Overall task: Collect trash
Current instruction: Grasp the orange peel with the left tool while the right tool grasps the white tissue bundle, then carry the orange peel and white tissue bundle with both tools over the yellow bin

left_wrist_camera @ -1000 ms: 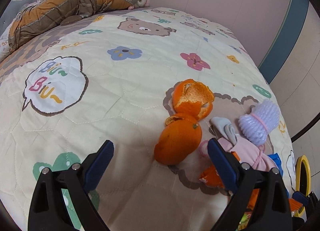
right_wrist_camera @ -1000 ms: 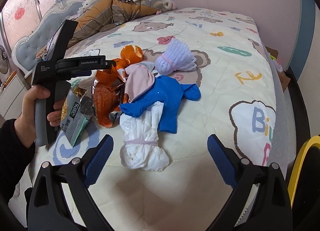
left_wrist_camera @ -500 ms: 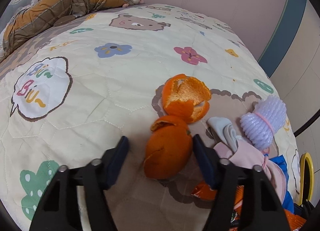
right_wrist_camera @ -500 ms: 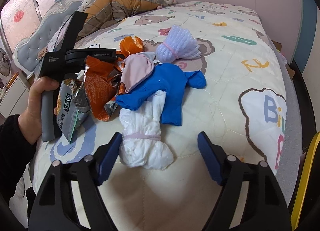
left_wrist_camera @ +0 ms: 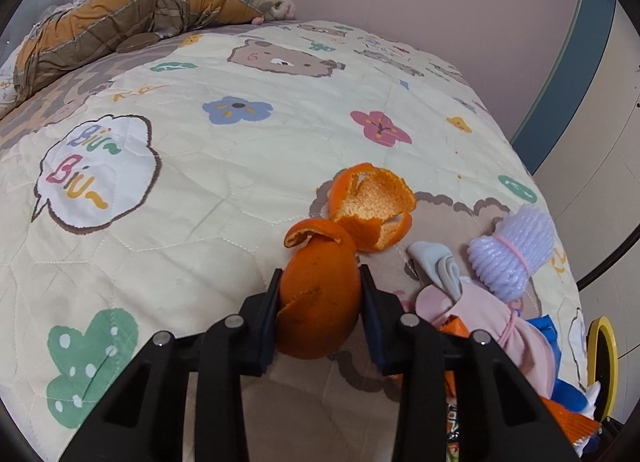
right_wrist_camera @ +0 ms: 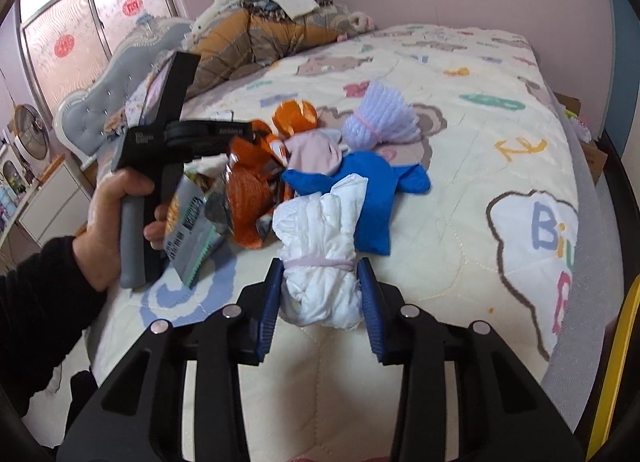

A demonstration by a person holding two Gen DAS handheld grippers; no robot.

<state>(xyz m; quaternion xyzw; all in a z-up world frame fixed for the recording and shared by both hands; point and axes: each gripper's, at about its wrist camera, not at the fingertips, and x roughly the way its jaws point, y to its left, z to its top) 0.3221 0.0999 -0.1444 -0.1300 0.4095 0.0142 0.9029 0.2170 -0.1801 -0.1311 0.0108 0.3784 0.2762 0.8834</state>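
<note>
Left gripper [left_wrist_camera: 319, 294] is closing on orange peel [left_wrist_camera: 320, 302]; only the right wrist view shows right gripper [right_wrist_camera: 320, 286] closing on white bundle [right_wrist_camera: 320, 262].

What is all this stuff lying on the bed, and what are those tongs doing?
orange peel: two pieces, orange; the near one between the left tongs, the other just behind it.
white bundle: one, white, tied with a band, between the right tongs.
blue cloth: one, blue, behind the white bundle.
pink bundle: one, pink, mid-pile.
foam net: one, lilac, far side of the pile.
snack wrappers: several, orange and silver, left of the pile.
bedspread: one, cream, cartoon prints.
folded quilt: one, brown-orange, at the headboard.
left tongs: closing on the peel.
right tongs: closing on the white bundle.
</note>
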